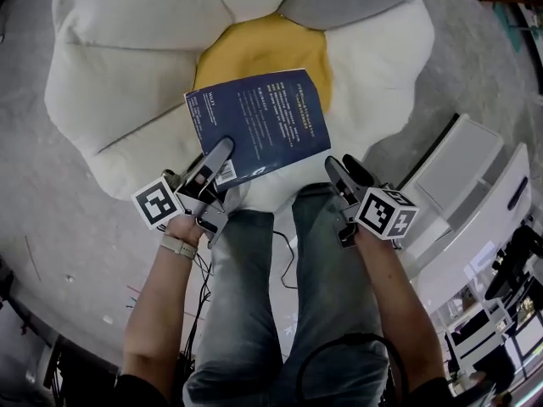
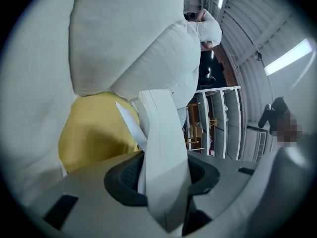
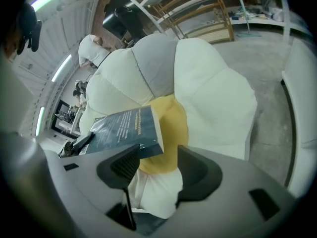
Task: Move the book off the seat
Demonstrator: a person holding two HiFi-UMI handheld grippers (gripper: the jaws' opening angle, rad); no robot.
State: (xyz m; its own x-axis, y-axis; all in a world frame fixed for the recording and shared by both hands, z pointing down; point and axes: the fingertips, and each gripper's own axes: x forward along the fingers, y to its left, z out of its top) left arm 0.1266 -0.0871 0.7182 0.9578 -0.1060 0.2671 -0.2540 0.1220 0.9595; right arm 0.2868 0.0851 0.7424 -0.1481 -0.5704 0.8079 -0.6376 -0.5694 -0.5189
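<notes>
Lab hall: concrete floor, shelving racks, strip light.

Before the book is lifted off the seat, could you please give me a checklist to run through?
1. Left gripper clamped on the book: ok, pages pinched at its near corner.
2. Right gripper holding the book: not ok, jaws apart and empty, beside its near right corner.
3. Cover free of other things: ok.
4. Book clear of the seat: cannot tell; it sits tilted over the yellow centre.
5. Spot to set it down: cannot tell.
</notes>
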